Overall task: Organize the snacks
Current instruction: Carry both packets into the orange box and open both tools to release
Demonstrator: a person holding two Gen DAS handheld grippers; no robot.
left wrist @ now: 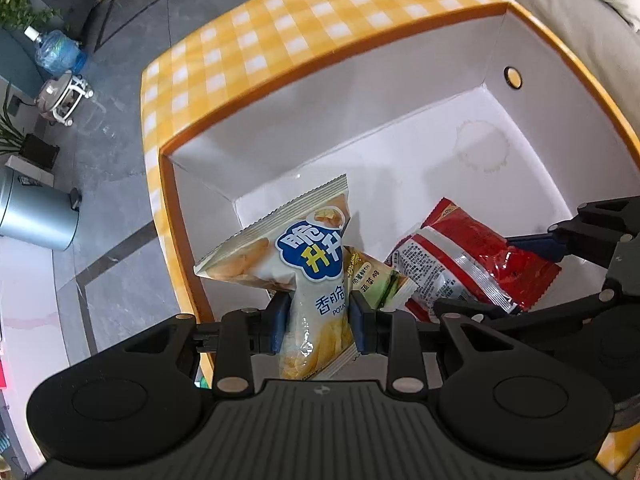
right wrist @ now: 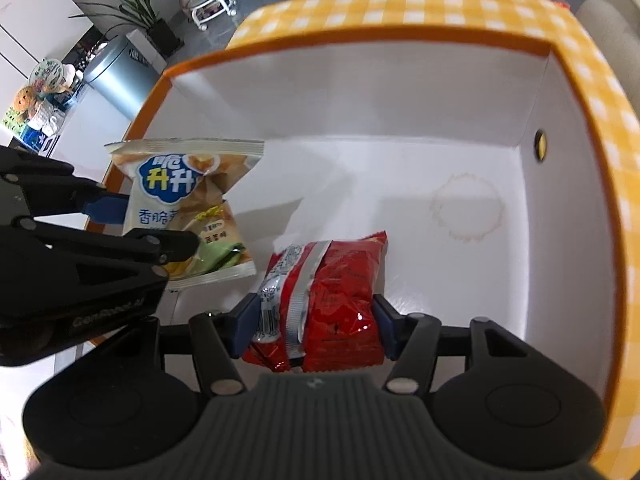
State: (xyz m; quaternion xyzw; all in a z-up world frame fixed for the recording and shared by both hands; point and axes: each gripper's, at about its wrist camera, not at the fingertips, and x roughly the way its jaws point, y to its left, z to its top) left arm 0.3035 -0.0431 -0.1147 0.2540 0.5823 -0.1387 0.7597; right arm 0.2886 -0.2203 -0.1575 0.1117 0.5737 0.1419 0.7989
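Over the checked box, both grippers point down into it: left gripper jaws pinching the pale chip bag, a smaller green packet just beside or behind it, grip on that one unclear; right gripper jaws pinching the red bag. Best handling, as judged: lower each bag close to the floor, set them apart, then release, so neither tips onto the other. Box contents: white floor bare but for a ring stain; nothing seen resting there yet.
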